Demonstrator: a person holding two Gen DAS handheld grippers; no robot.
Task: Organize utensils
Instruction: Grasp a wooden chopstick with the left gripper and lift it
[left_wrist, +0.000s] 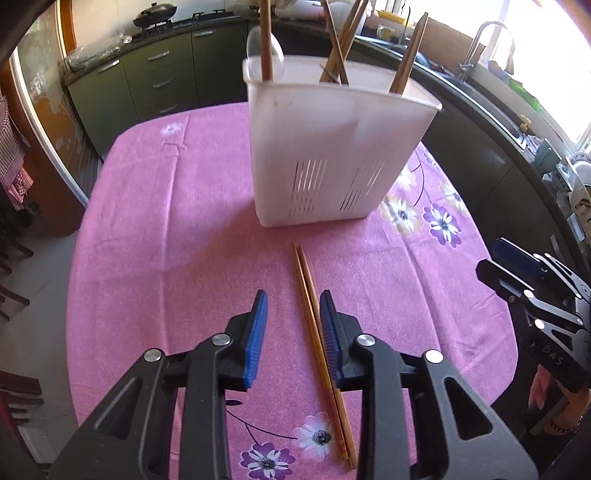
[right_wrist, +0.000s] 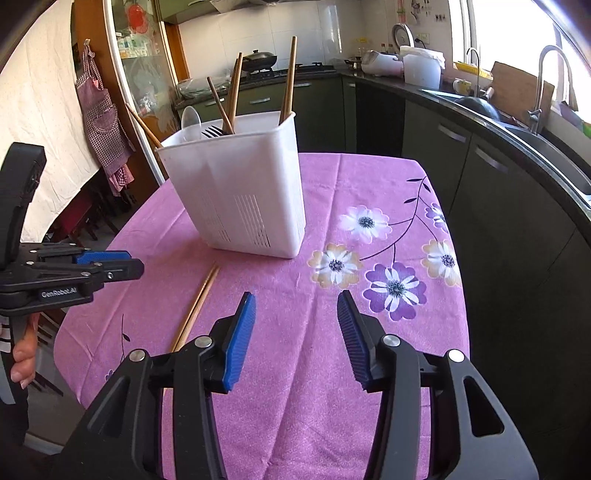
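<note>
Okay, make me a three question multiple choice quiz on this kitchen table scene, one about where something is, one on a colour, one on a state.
1. Where do the loose chopsticks lie?
A. on the tablecloth in front of the white holder
B. inside the holder
C. on the counter

2. What colour is the tablecloth?
A. green
B. pink with flowers
C. plain white

3. How is the right gripper?
A. shut on a spoon
B. shut on chopsticks
C. jaws apart, nothing between them

Answers: 1 A, the pair lies flat on the cloth near the holder's base. 2 B, pink cloth with printed flowers. 3 C, only bare cloth shows between its jaws.
</note>
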